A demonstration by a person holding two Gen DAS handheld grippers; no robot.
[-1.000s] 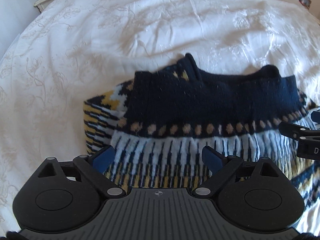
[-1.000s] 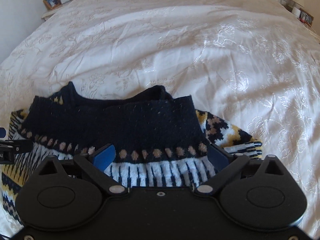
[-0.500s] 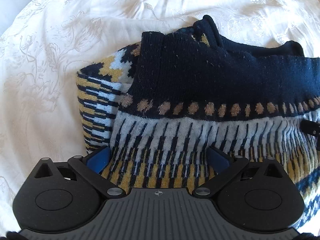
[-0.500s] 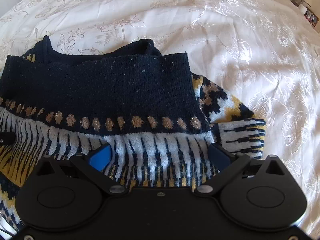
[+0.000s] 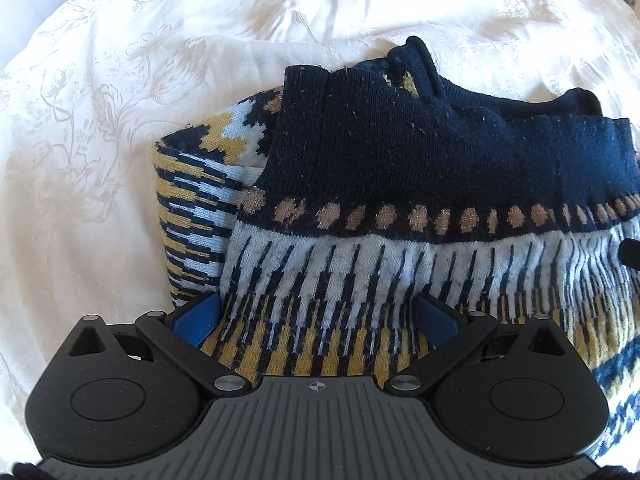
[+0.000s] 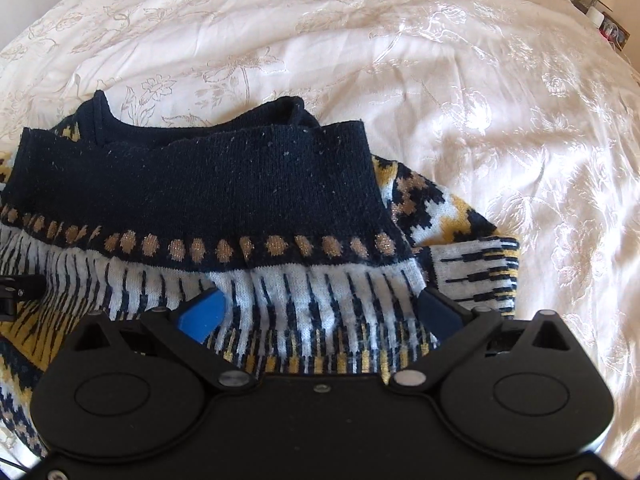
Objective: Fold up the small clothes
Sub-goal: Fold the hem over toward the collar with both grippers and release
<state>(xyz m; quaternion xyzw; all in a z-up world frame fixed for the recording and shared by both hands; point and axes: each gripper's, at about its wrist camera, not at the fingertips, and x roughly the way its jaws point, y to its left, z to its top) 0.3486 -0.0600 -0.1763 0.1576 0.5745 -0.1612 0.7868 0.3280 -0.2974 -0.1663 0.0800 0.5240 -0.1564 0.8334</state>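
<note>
Sweater lies folded on my white bedspread. My left gripper and right gripper stand wide apart above it, holding nothing.

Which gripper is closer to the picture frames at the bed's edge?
Right, judging loosely. The right gripper sits over the sweater's end toward the frames; the left gripper works the opposite end.

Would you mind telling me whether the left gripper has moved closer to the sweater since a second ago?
Yes. The left gripper has come down towards the sweater, which now fills more of its view against the bedspread; its jaws have just been opening, gripping nothing.
</note>
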